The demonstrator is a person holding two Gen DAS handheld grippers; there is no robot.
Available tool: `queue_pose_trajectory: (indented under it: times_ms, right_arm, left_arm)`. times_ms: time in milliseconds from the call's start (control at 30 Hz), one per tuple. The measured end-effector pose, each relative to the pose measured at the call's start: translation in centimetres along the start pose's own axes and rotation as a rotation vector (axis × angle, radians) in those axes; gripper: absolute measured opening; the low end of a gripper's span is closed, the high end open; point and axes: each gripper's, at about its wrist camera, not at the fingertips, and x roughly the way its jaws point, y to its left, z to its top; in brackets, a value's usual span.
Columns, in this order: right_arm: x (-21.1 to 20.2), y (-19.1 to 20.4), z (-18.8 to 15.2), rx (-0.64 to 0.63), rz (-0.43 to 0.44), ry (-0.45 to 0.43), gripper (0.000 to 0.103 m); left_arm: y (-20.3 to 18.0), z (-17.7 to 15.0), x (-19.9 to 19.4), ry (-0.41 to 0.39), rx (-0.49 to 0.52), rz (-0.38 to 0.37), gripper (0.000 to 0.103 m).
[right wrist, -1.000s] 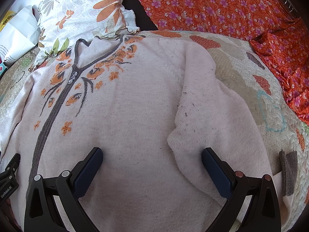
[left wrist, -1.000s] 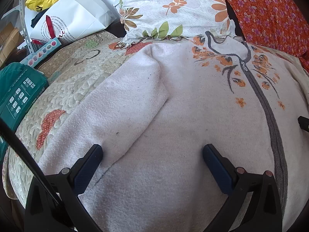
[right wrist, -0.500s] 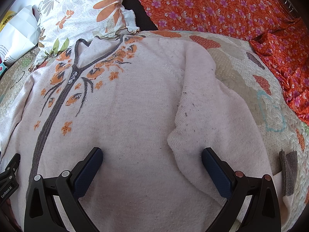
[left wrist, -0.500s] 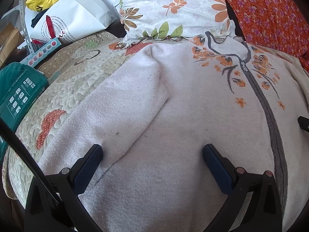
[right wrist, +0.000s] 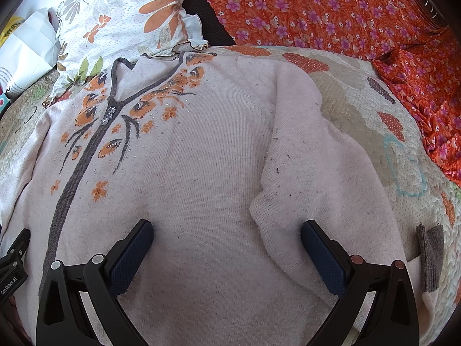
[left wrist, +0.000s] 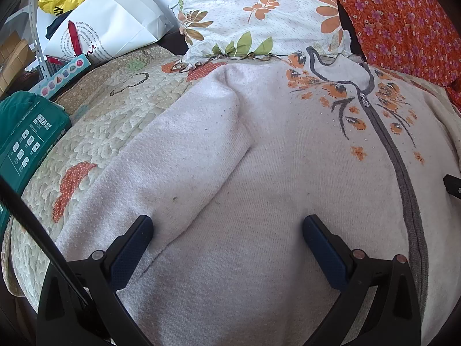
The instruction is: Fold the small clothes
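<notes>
Left wrist view: the left gripper [left wrist: 227,227] stands wide open at the bottom of the frame, empty; the pale cardigan [left wrist: 288,158] fills the centre on the quilt [left wrist: 115,121], its sleeve [left wrist: 178,167] running down to the left finger.

Right wrist view: the right gripper [right wrist: 227,233] gapes empty at the bottom; the cardigan [right wrist: 187,173] fills the centre, its sleeve [right wrist: 317,178] reaching the right finger.

We are in a home bedroom: a quilted bedspread [left wrist: 121,121] covers the bed, a floral pillow [left wrist: 253,14] lies at its head, and orange flowered fabric [right wrist: 331,14] beside it.
</notes>
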Motion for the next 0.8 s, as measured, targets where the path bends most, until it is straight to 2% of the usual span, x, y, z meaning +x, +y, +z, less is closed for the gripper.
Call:
queue_pose_trajectory:
  times_ms: [400, 533, 700, 800]
  right_arm:
    - [0.0, 0.0, 0.0, 0.0, 0.0, 0.0, 0.103]
    - [0.0, 0.0, 0.0, 0.0, 0.0, 0.0, 0.103]
    - [0.0, 0.0, 0.0, 0.0, 0.0, 0.0, 0.103]
    - [0.0, 0.0, 0.0, 0.0, 0.0, 0.0, 0.103]
  left_arm:
    - [0.0, 0.0, 0.0, 0.003, 0.002, -0.002, 0.103]
    - [-0.3, 0.3, -0.8, 0.041, 0.002, 0.008, 0.103]
    - [-2.2, 0.4, -3.5, -0.029, 0.129, -0.039, 0.103]
    - [-3.9, 0.1, -1.8, 0.041, 0.223, -0.026, 0.103]
